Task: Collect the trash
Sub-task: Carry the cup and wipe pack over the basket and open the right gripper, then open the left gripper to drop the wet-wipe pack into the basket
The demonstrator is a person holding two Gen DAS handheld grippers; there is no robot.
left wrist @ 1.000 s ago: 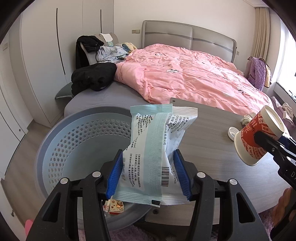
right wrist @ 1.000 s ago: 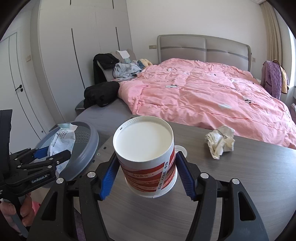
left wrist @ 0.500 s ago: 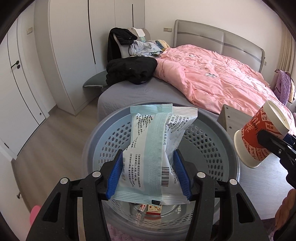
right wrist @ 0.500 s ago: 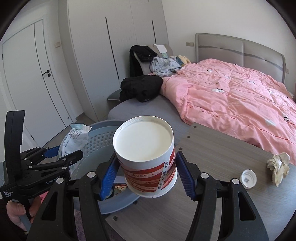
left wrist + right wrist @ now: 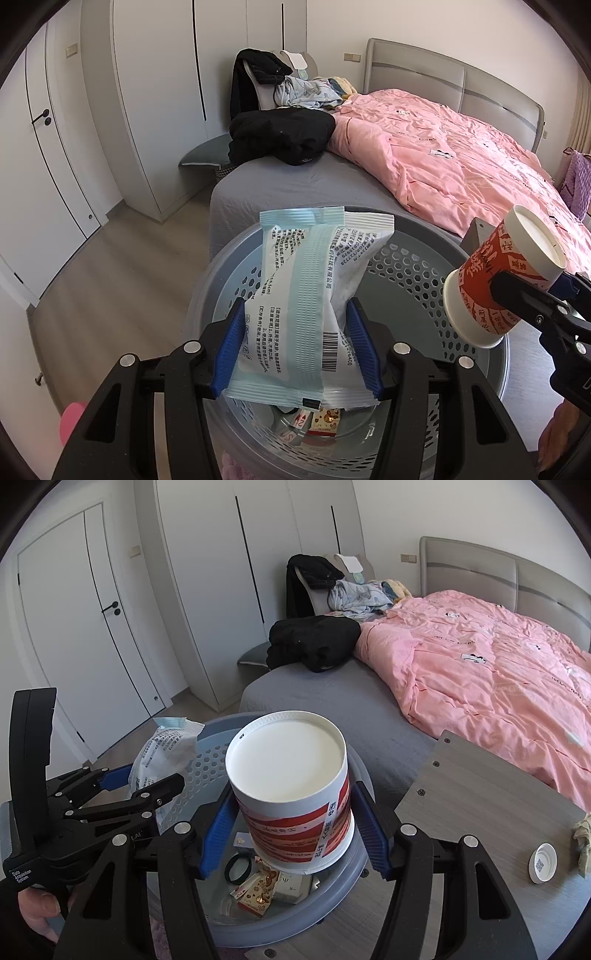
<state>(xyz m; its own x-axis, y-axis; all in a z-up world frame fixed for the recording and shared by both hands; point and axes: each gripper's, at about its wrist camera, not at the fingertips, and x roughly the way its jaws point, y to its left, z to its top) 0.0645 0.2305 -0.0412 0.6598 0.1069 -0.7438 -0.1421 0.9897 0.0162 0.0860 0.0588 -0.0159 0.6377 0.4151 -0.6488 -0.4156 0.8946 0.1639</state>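
My left gripper (image 5: 297, 347) is shut on a blue-and-white plastic packet (image 5: 310, 295) and holds it above the grey perforated bin (image 5: 406, 273). The packet also shows in the right wrist view (image 5: 162, 753), with the left gripper (image 5: 147, 786) beside the bin (image 5: 210, 760). My right gripper (image 5: 291, 834) is shut on a red-and-white paper cup (image 5: 295, 797), held over the bin's near side. The cup shows at the right of the left wrist view (image 5: 502, 288). Wrappers (image 5: 258, 890) lie on the bin's bottom.
A grey wooden table (image 5: 487, 834) stands right of the bin, with a white bottle cap (image 5: 542, 862) and a crumpled tissue (image 5: 583, 842) on it. A bed with a pink duvet (image 5: 498, 672) and dark clothes (image 5: 314, 642) lies behind. Wardrobe doors stand at left.
Both grippers have moved left from the table to over the bin, still holding the packet and the cup. The bin's inside and its wrappers have come into view.
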